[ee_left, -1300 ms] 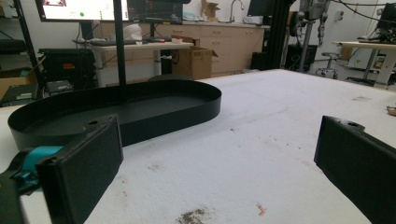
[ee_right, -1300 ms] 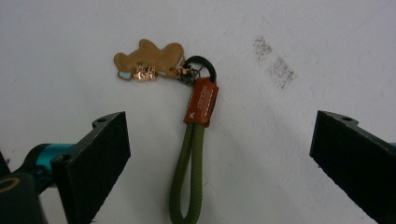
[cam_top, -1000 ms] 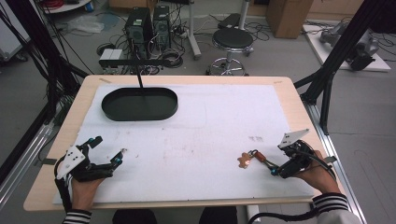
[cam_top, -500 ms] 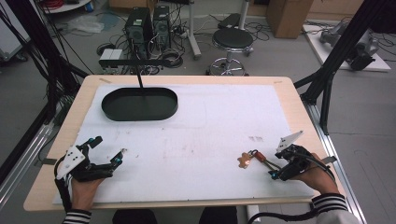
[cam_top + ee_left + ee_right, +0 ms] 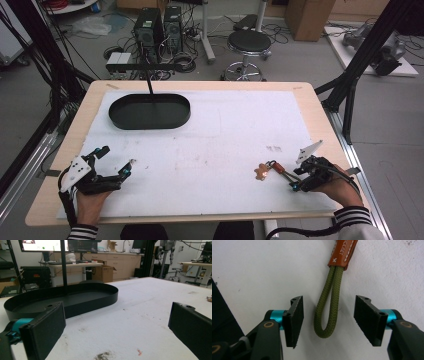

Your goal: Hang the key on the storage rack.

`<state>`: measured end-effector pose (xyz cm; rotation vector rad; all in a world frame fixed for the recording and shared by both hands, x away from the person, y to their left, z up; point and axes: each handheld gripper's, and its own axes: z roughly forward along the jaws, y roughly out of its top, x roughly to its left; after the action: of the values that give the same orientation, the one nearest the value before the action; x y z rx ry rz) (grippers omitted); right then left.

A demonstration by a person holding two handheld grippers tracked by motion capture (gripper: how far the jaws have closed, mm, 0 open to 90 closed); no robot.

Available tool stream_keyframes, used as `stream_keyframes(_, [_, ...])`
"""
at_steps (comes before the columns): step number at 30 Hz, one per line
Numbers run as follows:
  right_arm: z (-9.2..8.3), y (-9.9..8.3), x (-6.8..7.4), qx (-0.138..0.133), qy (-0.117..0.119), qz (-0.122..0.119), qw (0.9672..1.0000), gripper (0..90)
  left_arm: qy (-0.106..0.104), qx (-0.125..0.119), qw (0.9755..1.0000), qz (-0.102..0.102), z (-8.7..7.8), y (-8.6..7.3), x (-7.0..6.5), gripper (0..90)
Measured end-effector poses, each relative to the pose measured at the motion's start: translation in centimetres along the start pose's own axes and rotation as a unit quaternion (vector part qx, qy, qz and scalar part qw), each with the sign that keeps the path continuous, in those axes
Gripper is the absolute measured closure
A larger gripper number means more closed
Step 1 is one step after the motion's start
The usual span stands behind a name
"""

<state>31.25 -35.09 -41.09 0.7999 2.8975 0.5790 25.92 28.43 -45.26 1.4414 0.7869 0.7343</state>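
The left gripper (image 5: 115, 165) rests low on the white mat (image 5: 225, 130) at the near left corner of the table (image 5: 310, 95), held in the person's left hand (image 5: 90, 200), its jaws spread wide with only stained mat between them. Ahead of it and slightly to its left sits a black oval tray (image 5: 150, 111), whose near wall (image 5: 75, 308) rises just beyond the left jaw in the left gripper view; a thin black post (image 5: 149, 85) stands up at the tray's far side. To the right, well apart across the bare mat, lies a keychain strap: a small pale charm (image 5: 260, 172) at its left end, a brown leather tab (image 5: 278, 167) in the middle, and an olive-green cord loop (image 5: 328, 305) at its right end. The right gripper (image 5: 295, 184), held in the right hand (image 5: 340, 192), points at that strap from the right. In the right gripper view its jaws stand apart on either side of the cord loop, touching neither strand, with the loop's rounded end lying between the pads (image 5: 295, 320) and the stitched leather tab (image 5: 343, 252) just beyond the jaw tips. Nothing lies between the jaws and the cord. Behind the table stand a round stool (image 5: 249, 42) and two computer towers (image 5: 159, 25) among cables on the floor.
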Motion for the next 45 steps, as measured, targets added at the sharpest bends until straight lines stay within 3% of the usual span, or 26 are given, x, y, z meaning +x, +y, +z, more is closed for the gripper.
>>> stream_keyframes(7, [0.1, -0.1, -0.1, 0.007, 0.000, 0.000, 1.0000, 57.5, 0.000, 0.000, 1.0000, 0.001, 0.0, 0.0, 0.0, 1.7])
stream_keyframes(14, [0.1, 0.1, 0.0, 0.011, -0.001, -0.017, 0.9998, 81.5, 0.000, 0.000, 1.0000, 0.000, 0.0, 0.0, 0.0, 1.7])
stream_keyframes(24, [0.2, 0.3, -0.1, 0.000, 0.004, 0.002, 1.0000, 83.2, -0.001, 0.000, 1.0000, 0.000, 0.0, 0.0, 0.0, 1.7])
stream_keyframes(28, [0.2, 0.5, -0.1, -0.014, -0.001, 0.002, 0.9999, 83.5, -0.002, 0.000, 1.0000, 0.000, 0.0, 0.0, 0.0, 1.7])
stream_keyframes(33, [0.0, 1.3, -0.1, -0.040, 0.014, 0.005, 0.9991, 83.8, -0.004, 0.001, 1.0000, -0.002, 0.0, 0.0, 0.1, 1.7])
stream_keyframes(41, [-0.3, 2.9, -0.3, -0.094, 0.029, 0.005, 0.9951, 83.9, -0.009, 0.015, 0.9998, -0.003, 0.3, 0.2, 0.1, 1.7])
stream_keyframes(45, [-0.9, 3.9, -0.3, -0.133, 0.041, 0.004, 0.9903, 83.9, -0.017, 0.026, 0.9995, 0.001, 0.6, 0.4, 0.1, 1.7])
